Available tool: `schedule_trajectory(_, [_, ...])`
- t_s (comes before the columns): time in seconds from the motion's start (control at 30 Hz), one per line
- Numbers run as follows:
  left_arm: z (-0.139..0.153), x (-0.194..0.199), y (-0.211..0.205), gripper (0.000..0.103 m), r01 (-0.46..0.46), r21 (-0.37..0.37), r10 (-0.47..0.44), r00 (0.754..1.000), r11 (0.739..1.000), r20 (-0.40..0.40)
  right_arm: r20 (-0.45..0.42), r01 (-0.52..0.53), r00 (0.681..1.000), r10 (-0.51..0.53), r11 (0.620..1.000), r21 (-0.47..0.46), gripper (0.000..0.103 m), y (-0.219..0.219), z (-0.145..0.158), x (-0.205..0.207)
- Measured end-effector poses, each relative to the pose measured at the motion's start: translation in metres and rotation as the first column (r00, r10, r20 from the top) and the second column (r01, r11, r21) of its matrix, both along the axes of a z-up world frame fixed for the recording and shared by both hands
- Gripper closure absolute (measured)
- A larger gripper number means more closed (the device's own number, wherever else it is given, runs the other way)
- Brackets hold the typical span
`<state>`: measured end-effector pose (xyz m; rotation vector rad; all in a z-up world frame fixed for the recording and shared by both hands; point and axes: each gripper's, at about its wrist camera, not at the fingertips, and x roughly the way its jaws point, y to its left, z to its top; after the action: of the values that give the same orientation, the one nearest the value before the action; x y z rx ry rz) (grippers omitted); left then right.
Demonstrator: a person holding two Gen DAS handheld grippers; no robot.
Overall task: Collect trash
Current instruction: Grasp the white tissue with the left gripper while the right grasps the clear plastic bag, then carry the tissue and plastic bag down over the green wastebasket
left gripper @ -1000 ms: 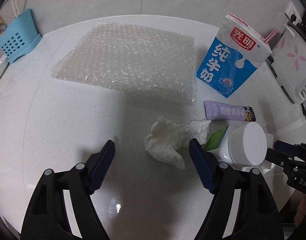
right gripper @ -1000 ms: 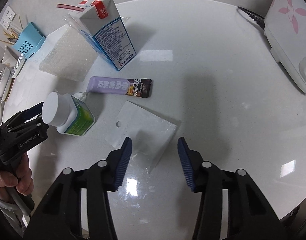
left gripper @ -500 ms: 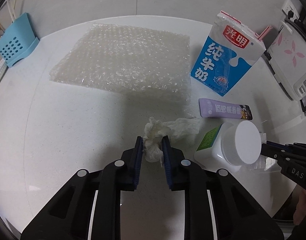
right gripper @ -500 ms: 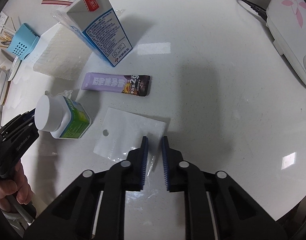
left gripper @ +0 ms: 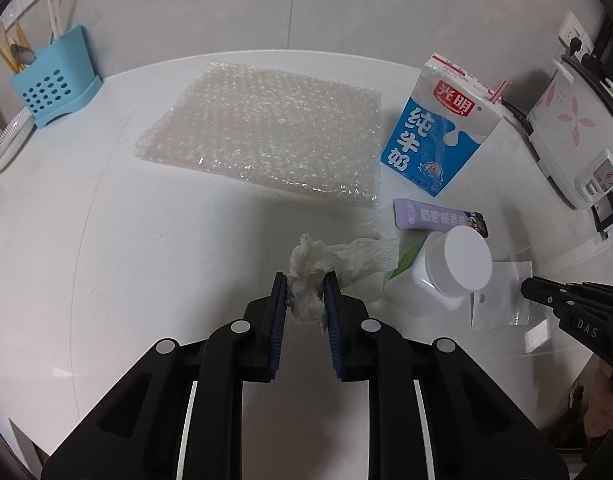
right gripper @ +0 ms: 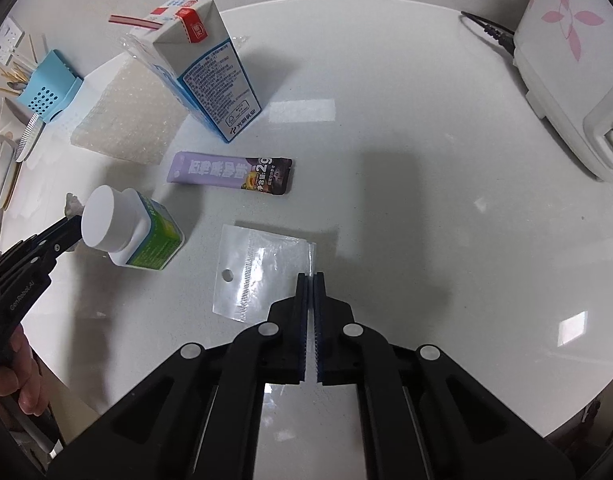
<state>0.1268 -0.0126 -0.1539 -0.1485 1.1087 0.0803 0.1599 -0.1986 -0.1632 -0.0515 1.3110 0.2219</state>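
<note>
My left gripper (left gripper: 305, 286) is closed on a crumpled white tissue (left gripper: 311, 276), its blue pads pressing the wad from both sides while a loose tail of tissue trails right across the round white table (left gripper: 106, 260). My right gripper (right gripper: 311, 280) has its jaws nearly together, pinching the near right edge of a flat clear plastic bag (right gripper: 262, 268) that lies on the table.

The other trash sits between and beyond the two grippers. A white-capped bottle with a green label (right gripper: 134, 234) lies on its side just left of the bag. Behind it lies a purple snack wrapper (right gripper: 230, 172), flat on the table. Farther back stands a blue and white milk carton (left gripper: 434, 136), upright, with a straw at its top. Left of the carton lies a sheet of bubble wrap (left gripper: 266, 132).

A light blue utensil holder (left gripper: 54, 84) stands at the far left edge. A white appliance with pink flowers (right gripper: 566, 56) sits at the right.
</note>
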Motion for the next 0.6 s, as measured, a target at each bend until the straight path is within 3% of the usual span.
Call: schedule_trajectory(0.6, [0.038, -0.078, 0.005, 0.085, 0.027, -0.030, -0.026, 0.998, 0.999, 0.050, 0.130, 0.032, 0.991, -0.031, 0.999, -0.012, 0.101, -0.004, 0.051, -0.067])
